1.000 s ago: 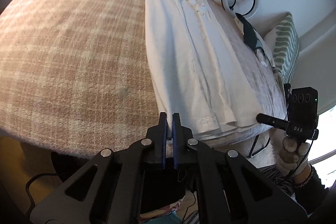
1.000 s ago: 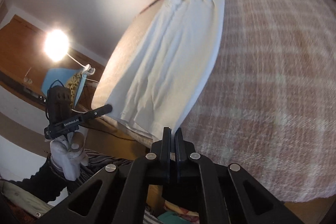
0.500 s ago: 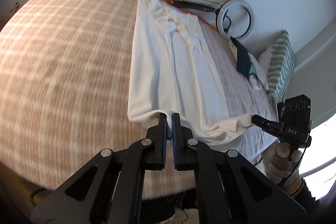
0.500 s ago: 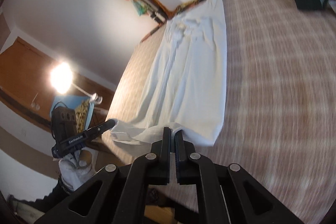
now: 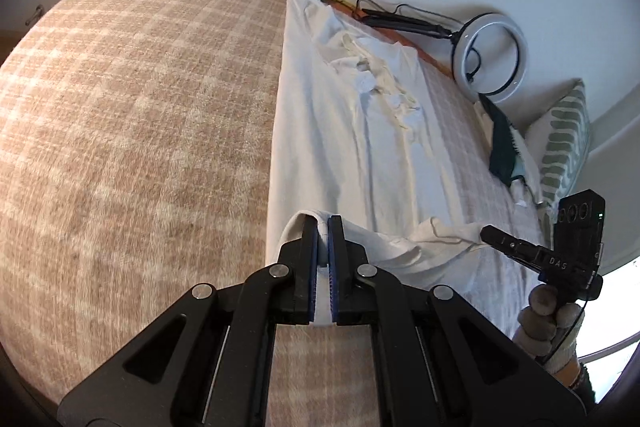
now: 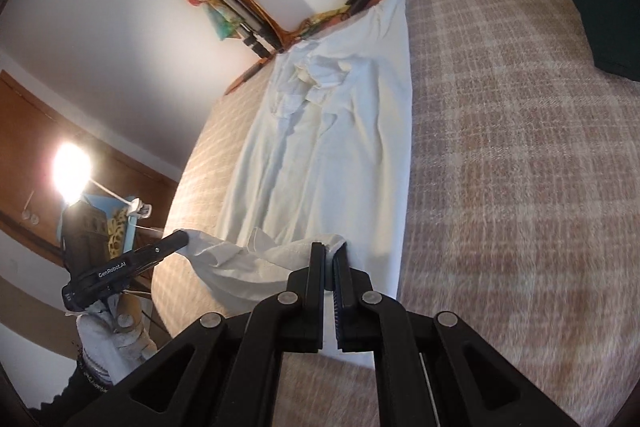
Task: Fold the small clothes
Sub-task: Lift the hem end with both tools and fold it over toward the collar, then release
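Observation:
A white shirt [image 5: 352,131] lies lengthwise on the beige checked blanket [image 5: 140,115], folded into a long strip, collar at the far end. My left gripper [image 5: 323,221] is shut on one near corner of its hem, which is lifted and curled back over the body. My right gripper [image 6: 329,249] is shut on the other hem corner; it shows in the left wrist view as a black gripper [image 5: 486,233] pinching the cloth. In the right wrist view the shirt [image 6: 332,131] stretches away, and the left gripper [image 6: 180,239] holds the hem at left.
A ring light [image 5: 490,57] and folded tripod [image 5: 404,21] lie along the far wall. A dark green garment [image 5: 502,151] and a green patterned pillow [image 5: 564,143] sit at the bed's right side. A bright lamp [image 6: 72,173] glows left of the bed.
Both grippers have carried the shirt's hem from the bed's near edge forward over the blanket toward the collar. The hem now curls back over the body of the shirt.

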